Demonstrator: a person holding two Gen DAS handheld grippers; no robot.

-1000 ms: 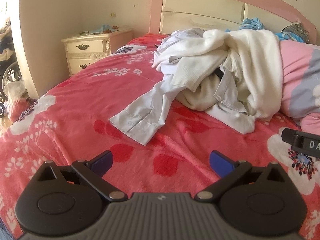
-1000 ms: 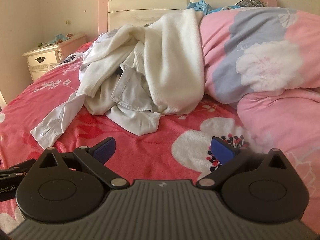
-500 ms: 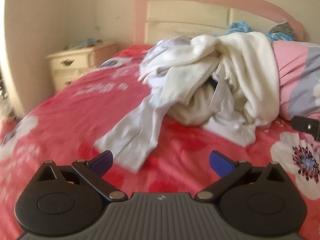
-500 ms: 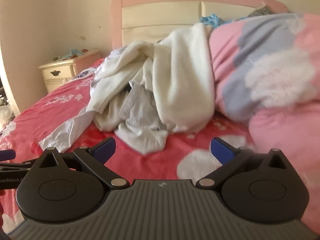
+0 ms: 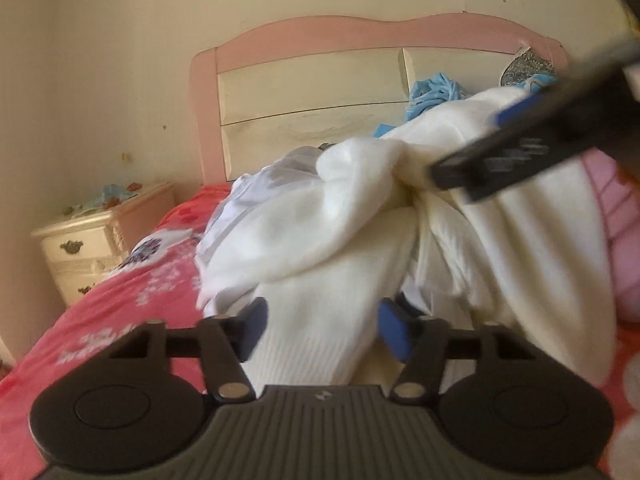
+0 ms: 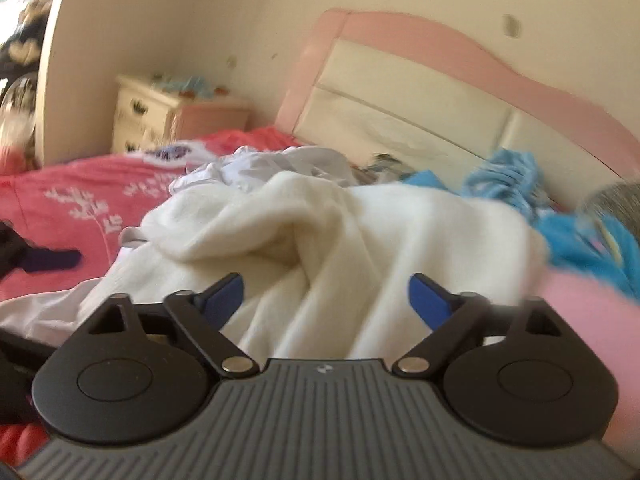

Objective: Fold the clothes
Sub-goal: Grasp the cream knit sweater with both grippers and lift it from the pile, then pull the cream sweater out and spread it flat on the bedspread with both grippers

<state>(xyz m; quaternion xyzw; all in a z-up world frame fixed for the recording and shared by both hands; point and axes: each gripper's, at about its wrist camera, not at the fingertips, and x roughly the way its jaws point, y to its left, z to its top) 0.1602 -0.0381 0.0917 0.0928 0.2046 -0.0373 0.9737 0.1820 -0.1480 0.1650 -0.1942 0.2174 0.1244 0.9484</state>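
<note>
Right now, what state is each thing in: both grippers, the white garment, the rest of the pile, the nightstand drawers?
Left gripper: open, fingers either side of a ribbed cuff.
Right gripper: open, over the pile.
Cream sweater: crumpled, unfolded.
Pale shirt: bunched, unfolded.
Blue cloth: heaped by the headboard.
Nightstand drawers: closed.

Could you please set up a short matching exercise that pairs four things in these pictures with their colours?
Things:
1. headboard frame
2. sweater
3. bedspread
4. crumpled cloth by the headboard

Colours:
A. cream white
B. red with white flowers
C. light blue
D. pink

Pairs: 1-D, 2-A, 3-B, 4-C
</note>
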